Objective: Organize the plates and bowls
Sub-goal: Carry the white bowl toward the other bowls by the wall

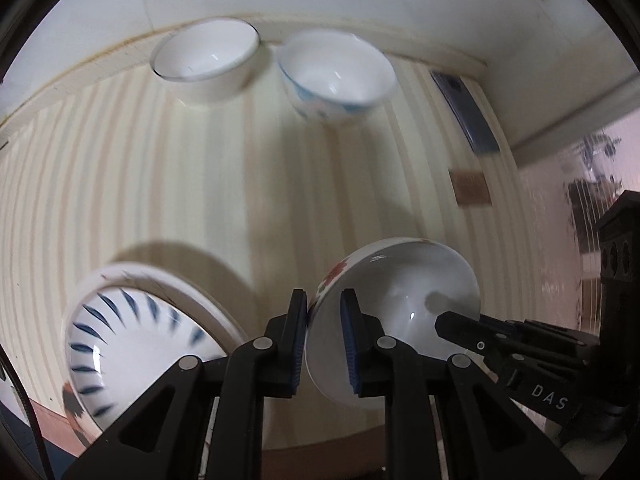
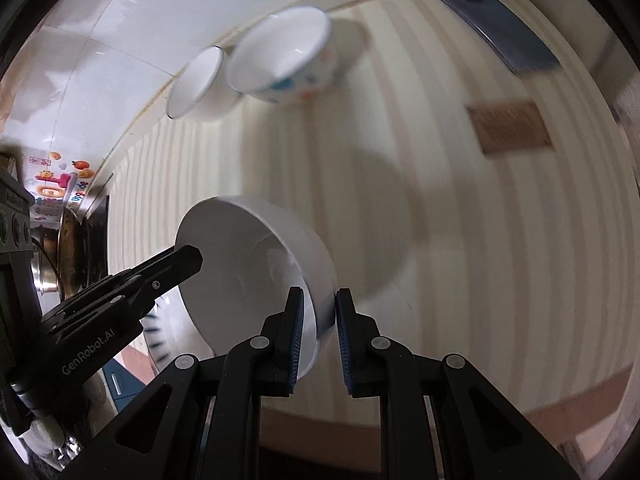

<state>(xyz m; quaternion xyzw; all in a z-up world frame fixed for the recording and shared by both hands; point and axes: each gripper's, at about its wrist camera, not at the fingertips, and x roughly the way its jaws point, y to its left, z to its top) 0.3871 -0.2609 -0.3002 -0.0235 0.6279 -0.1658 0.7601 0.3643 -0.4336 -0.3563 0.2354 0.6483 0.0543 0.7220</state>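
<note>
Both are the same matte black plastic two-finger gripper design: the left gripper (image 1: 323,344) and right gripper (image 2: 318,344) have chunky angular linkage arms, round silver pivot screws, and ribbed blue rubber finger pads (image 1: 352,344). One side reads "GenRobot.AI" in white lettering, the other "DAS".

I read this as a home kitchen | bowls (image 1: 206,58) on striped counter (image 1: 160,184) | steel pot (image 2: 60,256) | tiled wall (image 2: 80,48)
</note>
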